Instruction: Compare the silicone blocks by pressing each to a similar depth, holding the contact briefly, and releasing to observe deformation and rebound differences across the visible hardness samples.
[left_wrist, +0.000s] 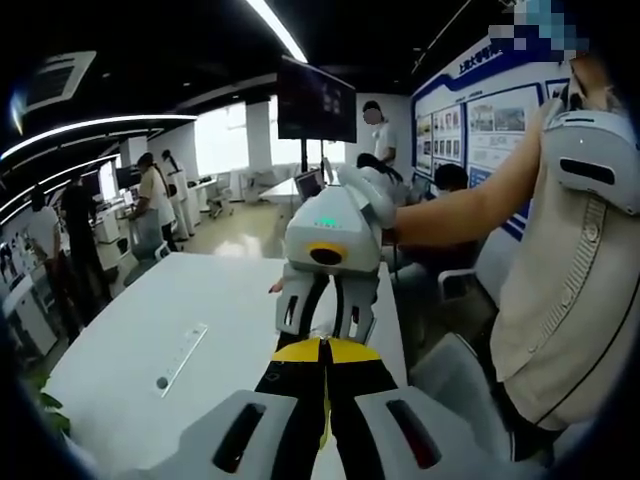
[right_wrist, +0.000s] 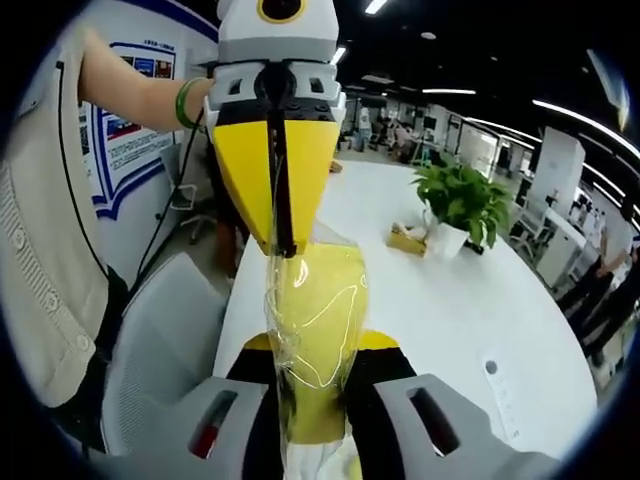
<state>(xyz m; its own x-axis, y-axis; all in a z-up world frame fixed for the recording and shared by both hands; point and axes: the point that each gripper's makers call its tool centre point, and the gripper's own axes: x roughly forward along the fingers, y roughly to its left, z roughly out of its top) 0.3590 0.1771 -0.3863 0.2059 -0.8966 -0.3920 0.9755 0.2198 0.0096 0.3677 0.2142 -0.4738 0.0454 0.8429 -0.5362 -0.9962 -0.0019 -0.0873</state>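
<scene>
Both hand-held grippers meet nose to nose above the near edge of the white desk (left_wrist: 150, 330).

Left gripper view: the left hand-held gripper (left_wrist: 323, 352) has its yellow-tipped jaws pressed together on the thin edge of a clear plastic bag. Facing it, the right hand-held gripper (left_wrist: 325, 322) hangs just beyond the yellow tips, held by a person (left_wrist: 565, 250) in a beige top.

Right gripper view: the right hand-held gripper (right_wrist: 312, 350) pinches a clear bag (right_wrist: 312, 310) holding a yellow silicone block (right_wrist: 318, 300), upright between its jaws. The left hand-held gripper (right_wrist: 276, 215) comes down from above, its yellow jaws closed on the bag's upper edge.

On the desk beyond the bag, a potted plant (right_wrist: 462, 205) stands well apart. A flat white strip (left_wrist: 181, 357) lies on the desk left of the grippers.
</scene>
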